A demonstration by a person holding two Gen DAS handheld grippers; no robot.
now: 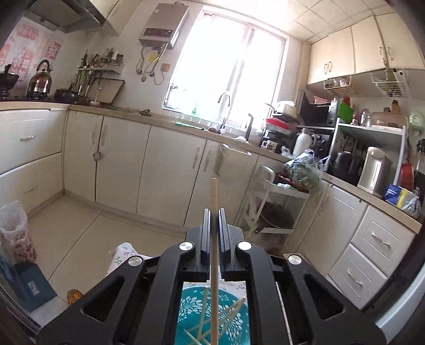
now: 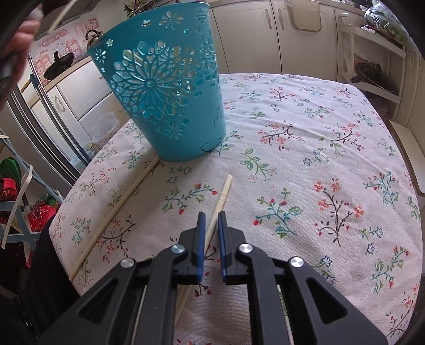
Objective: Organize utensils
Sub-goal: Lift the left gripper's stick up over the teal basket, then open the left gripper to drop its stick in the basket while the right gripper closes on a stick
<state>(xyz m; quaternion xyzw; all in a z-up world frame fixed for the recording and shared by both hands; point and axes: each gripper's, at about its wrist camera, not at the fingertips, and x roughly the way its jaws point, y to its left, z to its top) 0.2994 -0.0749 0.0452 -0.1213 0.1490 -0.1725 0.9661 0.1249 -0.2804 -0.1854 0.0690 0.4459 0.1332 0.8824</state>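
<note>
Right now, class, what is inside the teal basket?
Through the left wrist view, several chopsticks lie crossed inside the teal basket. The left gripper, holding one chopstick, covers most of it, so no full count.

Home kitchen. Cream base cabinets (image 1: 148, 164) ran along the walls under a pale countertop (image 1: 124, 112), with wall cabinets (image 1: 353, 50) at upper right. A sink faucet (image 1: 224, 99) stood below a bright window (image 1: 228, 66) at top center. A kettle (image 1: 39, 79) sat on the stove at upper left, beside a range hood (image 1: 66, 13) and a gas water heater (image 1: 163, 24). A microwave (image 1: 318, 111) and a thermos pot (image 1: 374, 169) crowded the right side. A floral tablecloth (image 2: 305, 159) covered the table.
</note>
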